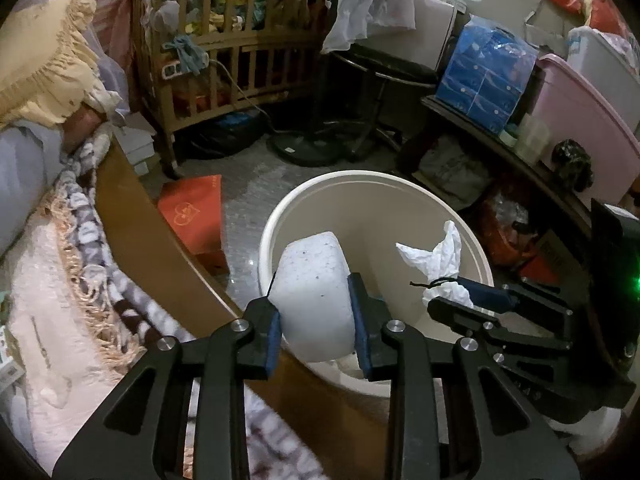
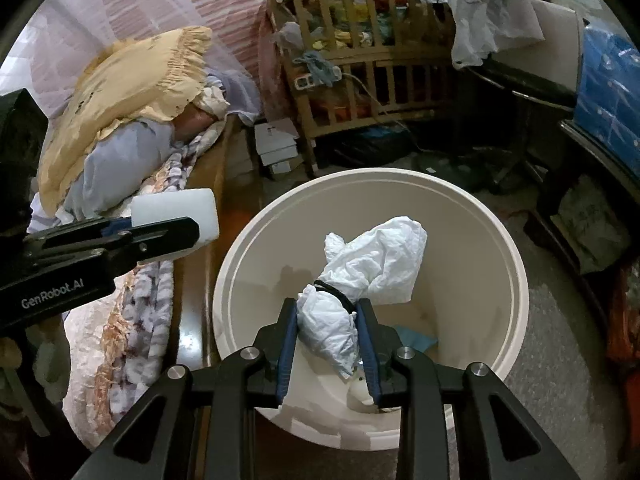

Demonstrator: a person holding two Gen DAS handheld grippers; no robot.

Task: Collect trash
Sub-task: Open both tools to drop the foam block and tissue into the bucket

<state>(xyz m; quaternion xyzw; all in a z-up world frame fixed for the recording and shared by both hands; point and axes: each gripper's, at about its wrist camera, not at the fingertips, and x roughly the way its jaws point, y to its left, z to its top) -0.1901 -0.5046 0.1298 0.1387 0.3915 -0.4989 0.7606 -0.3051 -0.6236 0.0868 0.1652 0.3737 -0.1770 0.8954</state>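
A round cream trash bin (image 1: 360,176) stands on the floor beside the bed. My left gripper (image 1: 316,304) is shut on a white foam block (image 1: 312,276) and holds it over the bin's near left rim. My right gripper (image 2: 326,316) is shut on a crumpled white paper wad (image 2: 380,264) tied with a black band, above the bin (image 2: 400,174) opening. In the left wrist view the right gripper (image 1: 444,294) and its wad (image 1: 444,256) hang over the bin's right side. The right wrist view shows the left gripper (image 2: 192,228) and the block (image 2: 176,208) left of the bin. A blue scrap and something white lie at the bin's bottom.
A bed with a wooden side board (image 1: 132,208), a fringed blanket and a yellow pillow (image 2: 132,84) lies to the left. A wooden crib (image 1: 224,40) stands at the back. A red box (image 1: 192,216) lies on the floor. Low shelves with a blue pack (image 1: 484,76) and a pink tub (image 1: 580,112) line the right.
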